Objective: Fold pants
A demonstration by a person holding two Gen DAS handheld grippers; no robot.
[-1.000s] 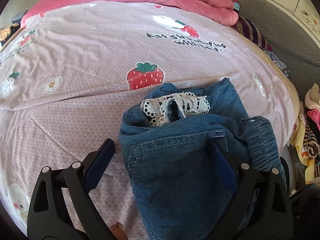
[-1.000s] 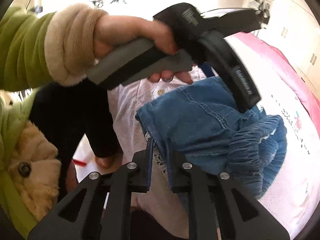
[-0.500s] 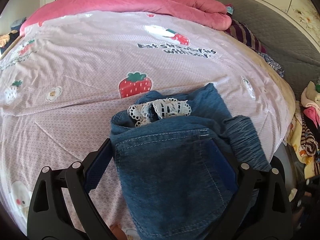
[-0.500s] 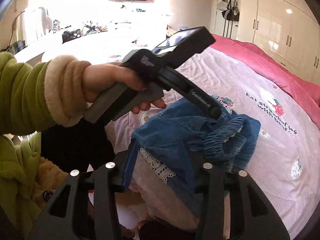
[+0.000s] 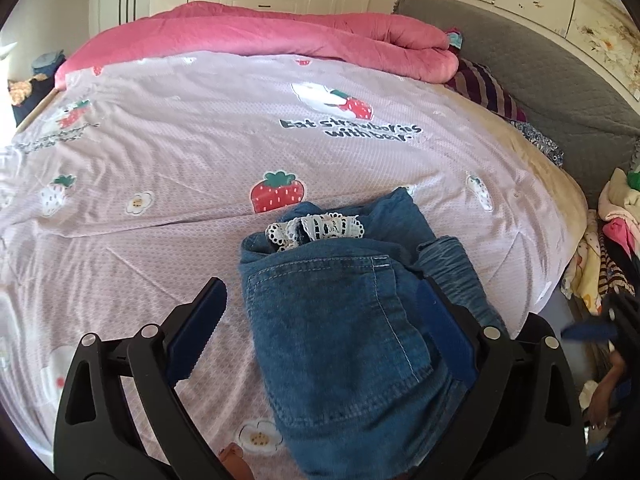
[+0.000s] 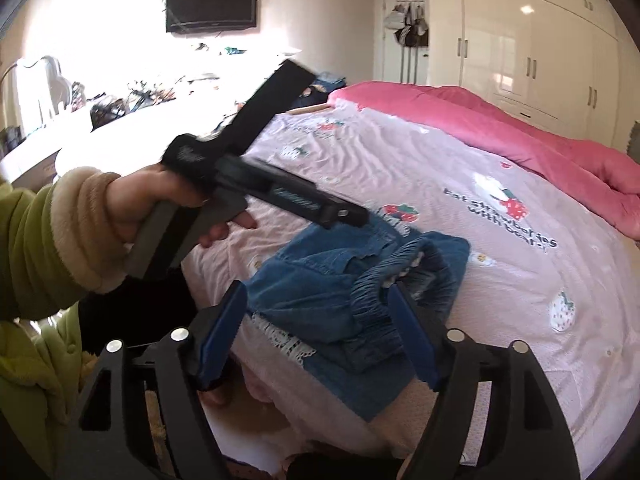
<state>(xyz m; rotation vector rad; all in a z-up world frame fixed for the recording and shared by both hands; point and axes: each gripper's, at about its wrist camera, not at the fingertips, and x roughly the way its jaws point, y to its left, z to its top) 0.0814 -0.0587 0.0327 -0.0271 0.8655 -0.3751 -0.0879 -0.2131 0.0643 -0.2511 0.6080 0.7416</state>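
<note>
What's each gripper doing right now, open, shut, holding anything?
Left gripper: open, jaws wide apart over the folded denim pants, gripping nothing.
Right gripper: open, jaws spread above the pants' gathered waistband, holding nothing.

The pants (image 5: 344, 344) run out of view past the bottom edge.

A bed fills the room, its pale pink sheet (image 5: 200, 152) printed with strawberries and dark lettering. A rolled pink duvet (image 5: 256, 36) lies along the sheet's 12 o'clock edge. At 2 o'clock a grey quilted headboard (image 5: 532, 76) rises. Cream wardrobe doors (image 6: 532, 48) line the wall. At 11 o'clock in the right wrist view hangs a dark television (image 6: 211, 3), above a cluttered, sun-bleached desk (image 6: 120, 120).
</note>
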